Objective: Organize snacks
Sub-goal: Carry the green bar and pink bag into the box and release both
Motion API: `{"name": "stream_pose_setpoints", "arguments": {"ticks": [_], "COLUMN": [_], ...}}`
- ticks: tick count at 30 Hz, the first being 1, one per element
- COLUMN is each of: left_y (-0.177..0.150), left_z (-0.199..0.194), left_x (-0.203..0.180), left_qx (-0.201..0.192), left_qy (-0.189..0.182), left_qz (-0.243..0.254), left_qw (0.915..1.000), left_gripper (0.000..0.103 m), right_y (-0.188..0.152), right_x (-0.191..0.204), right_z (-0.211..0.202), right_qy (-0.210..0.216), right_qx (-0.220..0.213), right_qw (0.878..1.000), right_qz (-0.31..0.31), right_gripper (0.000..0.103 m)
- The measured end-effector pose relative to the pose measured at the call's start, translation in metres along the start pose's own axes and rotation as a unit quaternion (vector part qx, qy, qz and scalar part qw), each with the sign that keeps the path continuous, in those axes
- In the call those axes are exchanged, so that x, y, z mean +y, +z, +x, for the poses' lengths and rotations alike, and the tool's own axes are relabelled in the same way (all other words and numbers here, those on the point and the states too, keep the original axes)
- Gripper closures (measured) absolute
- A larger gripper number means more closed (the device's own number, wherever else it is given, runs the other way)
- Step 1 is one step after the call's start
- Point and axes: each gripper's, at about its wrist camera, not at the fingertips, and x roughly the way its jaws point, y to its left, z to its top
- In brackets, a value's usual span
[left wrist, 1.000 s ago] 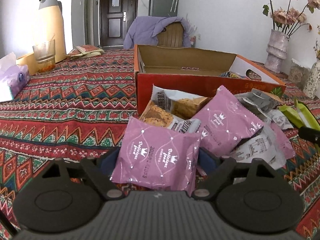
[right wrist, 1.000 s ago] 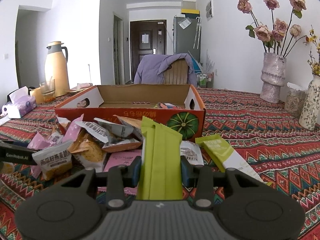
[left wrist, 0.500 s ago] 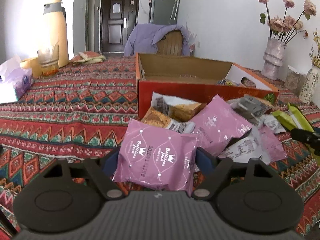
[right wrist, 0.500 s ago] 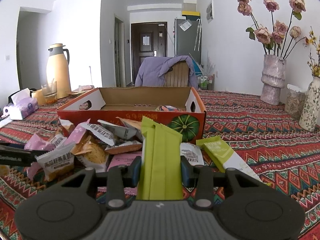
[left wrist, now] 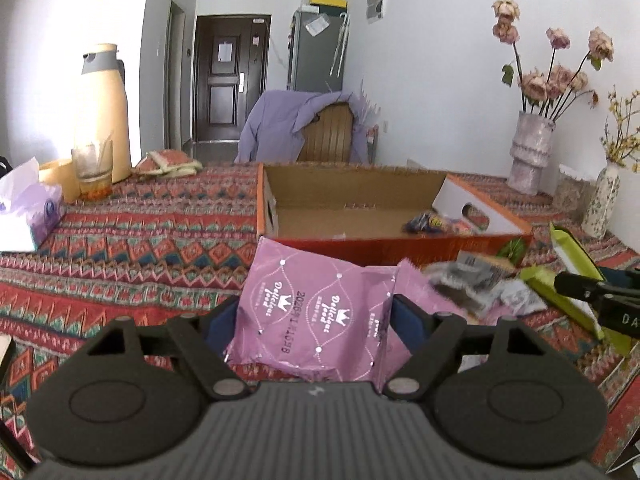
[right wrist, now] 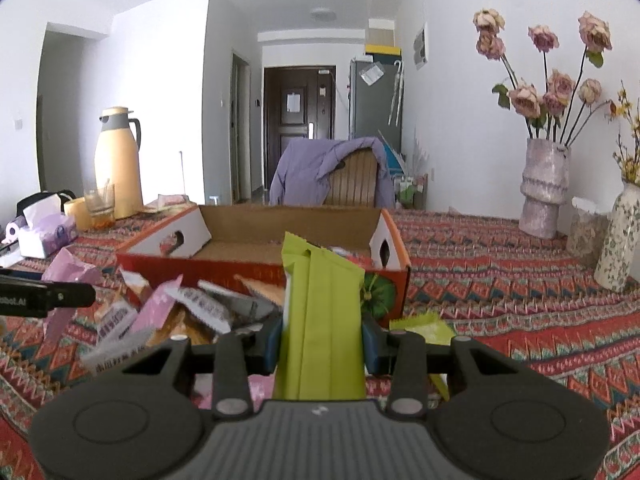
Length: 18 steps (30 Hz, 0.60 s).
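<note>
My left gripper [left wrist: 314, 320] is shut on a pink snack packet [left wrist: 312, 316] and holds it up in front of the open orange cardboard box [left wrist: 360, 246]. My right gripper [right wrist: 322, 340] is shut on a green snack packet [right wrist: 320, 320], upright, just before the box [right wrist: 256, 276]. The box holds a few packets at its right end [left wrist: 436, 224]. A pile of loose snack packets [right wrist: 192, 312] lies on the patterned tablecloth between the grippers. The right gripper also shows at the right edge of the left wrist view [left wrist: 592, 292].
A yellow thermos [left wrist: 102, 112], a glass [left wrist: 90, 170] and a tissue box [left wrist: 28, 212] stand at the far left. Two flower vases [right wrist: 546, 188] stand at the right. A chair with a purple jacket [right wrist: 332, 172] is behind the table. Another green packet [right wrist: 420, 328] lies by the box.
Both grippers have risen with their packets and moved toward the box. The pile now sits lower in both views and more of the box's inside shows.
</note>
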Motion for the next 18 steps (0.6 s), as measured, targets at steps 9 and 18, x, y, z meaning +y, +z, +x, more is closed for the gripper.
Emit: {"name": "stream_pose_setpoints", "arguments": {"ticks": [9, 18], "left_y": [0.035, 0.074], "left_z": [0.005, 0.022], "left_x": [-0.008, -0.025], "left_qx": [-0.034, -0.057], "left_qy": [-0.003, 0.003], "left_qz": [-0.015, -0.002], "left_qw": [0.9993, 0.9984], "left_gripper": [0.023, 0.023], "right_y": [0.032, 0.076], "right_x": [0.001, -0.002], "right_z": [0.010, 0.041], "right_qy": [0.000, -0.003], "right_qx": [-0.038, -0.066], "right_qw": [0.999, 0.998], "right_qz": [0.000, 0.007], "right_gripper": [0.064, 0.064]}}
